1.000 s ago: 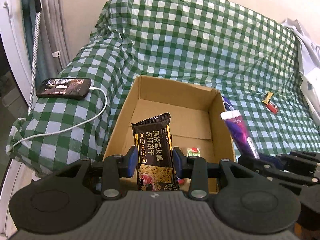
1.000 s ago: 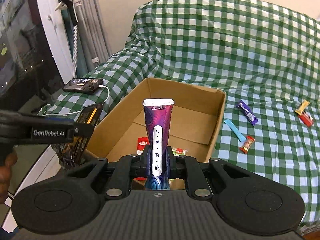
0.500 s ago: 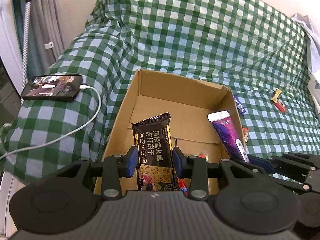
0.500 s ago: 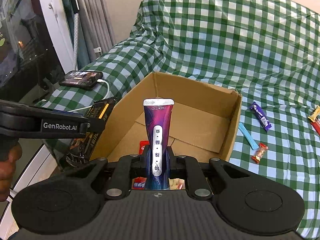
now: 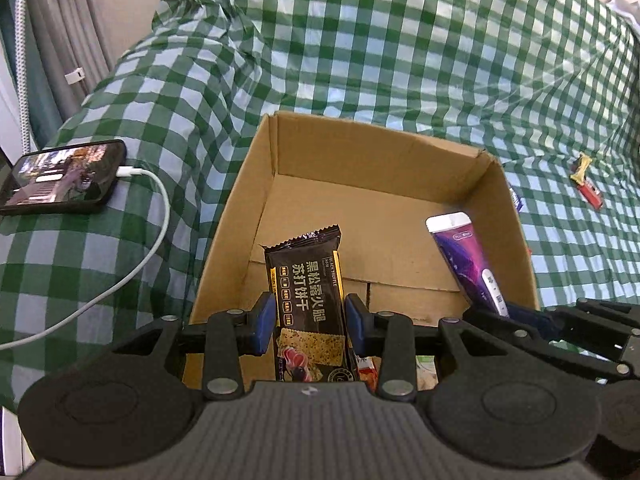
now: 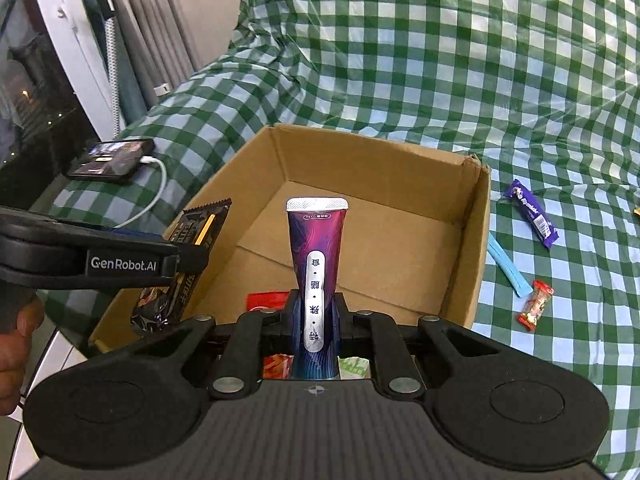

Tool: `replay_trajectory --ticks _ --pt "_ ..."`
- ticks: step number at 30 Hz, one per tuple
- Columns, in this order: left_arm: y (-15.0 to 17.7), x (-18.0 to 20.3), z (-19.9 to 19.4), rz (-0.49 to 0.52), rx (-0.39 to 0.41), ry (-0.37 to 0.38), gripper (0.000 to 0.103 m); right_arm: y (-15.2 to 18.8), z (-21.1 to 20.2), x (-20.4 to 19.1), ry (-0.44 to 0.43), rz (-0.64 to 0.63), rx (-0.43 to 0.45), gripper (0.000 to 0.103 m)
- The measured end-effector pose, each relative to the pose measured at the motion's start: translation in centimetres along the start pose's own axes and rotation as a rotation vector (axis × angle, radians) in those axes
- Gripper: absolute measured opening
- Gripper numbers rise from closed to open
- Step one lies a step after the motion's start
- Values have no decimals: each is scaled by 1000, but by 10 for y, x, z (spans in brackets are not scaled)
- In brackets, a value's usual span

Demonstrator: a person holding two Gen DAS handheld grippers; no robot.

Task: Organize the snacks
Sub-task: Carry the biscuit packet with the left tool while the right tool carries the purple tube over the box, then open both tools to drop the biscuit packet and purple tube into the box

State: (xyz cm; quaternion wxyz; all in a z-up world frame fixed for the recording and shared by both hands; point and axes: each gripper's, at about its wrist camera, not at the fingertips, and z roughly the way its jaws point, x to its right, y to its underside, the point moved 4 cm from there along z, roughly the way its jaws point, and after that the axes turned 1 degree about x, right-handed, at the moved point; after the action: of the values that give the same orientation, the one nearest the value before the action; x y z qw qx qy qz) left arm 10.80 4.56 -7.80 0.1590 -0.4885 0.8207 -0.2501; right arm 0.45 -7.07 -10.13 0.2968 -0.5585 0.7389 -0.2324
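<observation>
**Both grippers holding snacks over the cardboard box**

The left gripper (image 5: 310,322) is clamping a black cracker packet (image 5: 308,292) between its blue pads, the packet standing upright with its crimped top edge pointing away from the camera. It is hanging over the near left part of the open cardboard box (image 5: 400,160), which is sitting on a couch draped in a green checked cloth (image 5: 360,40).

The right gripper (image 6: 316,320) is gripping a purple tube-shaped pack (image 6: 316,256) around its lower half, the white crimped end pointing up and a white label strip running down its front. This pack is also hovering above the box, nearer the right wall when seen from the left wrist view.

Inside the box, under the grippers, a red wrapper (image 6: 266,300) and a green-and-white wrapper (image 6: 354,368) are lying on the bottom.

Out on the cloth to the right of the box, a purple bar (image 6: 532,210), a light blue stick (image 6: 508,268) and a small red-ended candy (image 6: 536,304) are lying loose, the stick closest to the box wall. Farther off, a yellow candy (image 5: 580,166) and a red one (image 5: 592,196) are lying close together.

On the couch arm to the left, a phone (image 5: 60,178) with its screen lit is lying flat, a white cable (image 5: 140,248) plugged into it.
</observation>
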Motion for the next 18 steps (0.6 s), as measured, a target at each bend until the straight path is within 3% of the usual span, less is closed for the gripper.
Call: replay_trajectory --ticks 9,10,11,12,13,14,16,18 --pt "-3 9 30 29 -50 -5 43 0 25 17 27 33 -23 16" --pt "-4 10 33 32 -61 5 47 0 27 18 30 36 -23 18" --pt "-4 10 35 33 -74 16 70 -1 29 20 32 39 -22 20" --pt "-5 9 36 28 -86 13 92 -3 31 22 48 37 -14 25" --pt "-6 6 34 13 -77 -40 97 -5 31 24 65 31 -8 45" --pt "-6 4 31 6 -56 -60 103 -8 29 28 102 30 9 50" --pt "-4 -1 23 7 -45 -50 103 -13 21 33 138 30 37 76" --pt "2 -4 18 3 -73 -55 103 -11 8 38 134 35 49 84"
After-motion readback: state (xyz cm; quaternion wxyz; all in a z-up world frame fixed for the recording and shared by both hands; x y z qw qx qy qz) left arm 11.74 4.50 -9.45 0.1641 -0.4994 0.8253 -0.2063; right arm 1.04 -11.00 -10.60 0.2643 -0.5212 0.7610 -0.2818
